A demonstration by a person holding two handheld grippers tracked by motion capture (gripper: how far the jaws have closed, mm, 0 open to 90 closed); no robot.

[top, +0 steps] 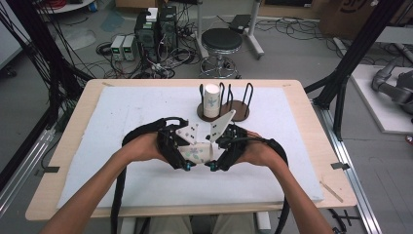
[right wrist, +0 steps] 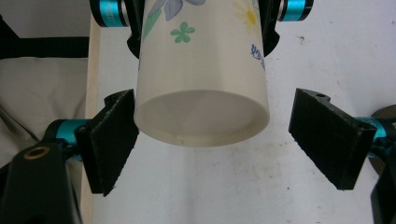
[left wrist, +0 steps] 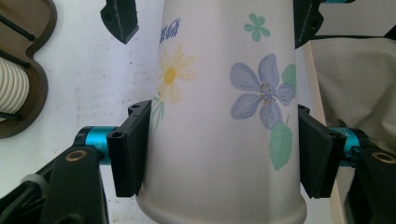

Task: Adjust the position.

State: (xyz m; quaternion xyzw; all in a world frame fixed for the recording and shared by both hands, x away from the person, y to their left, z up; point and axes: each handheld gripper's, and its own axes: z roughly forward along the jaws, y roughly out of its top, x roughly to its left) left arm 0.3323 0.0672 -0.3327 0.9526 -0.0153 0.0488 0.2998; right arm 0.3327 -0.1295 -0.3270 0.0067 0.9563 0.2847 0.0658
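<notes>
The left gripper [left wrist: 223, 154] is clamped on a flowered paper cup [left wrist: 219, 116], held on its side above the bench [top: 302, 146], apparently for a handover. The right gripper [right wrist: 231, 140] is spread at the cup's base, one jaw touching, not yet gripping. Behind, a second cup [top: 211, 100] stands on a wooden rack [top: 238, 109]. Beyond lie a stool [top: 221, 41] and cabling.

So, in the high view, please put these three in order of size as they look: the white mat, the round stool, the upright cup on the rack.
1. The white mat, by far the largest.
2. The stool, though it stands farther from the camera.
3. The upright cup, the smallest.
</notes>
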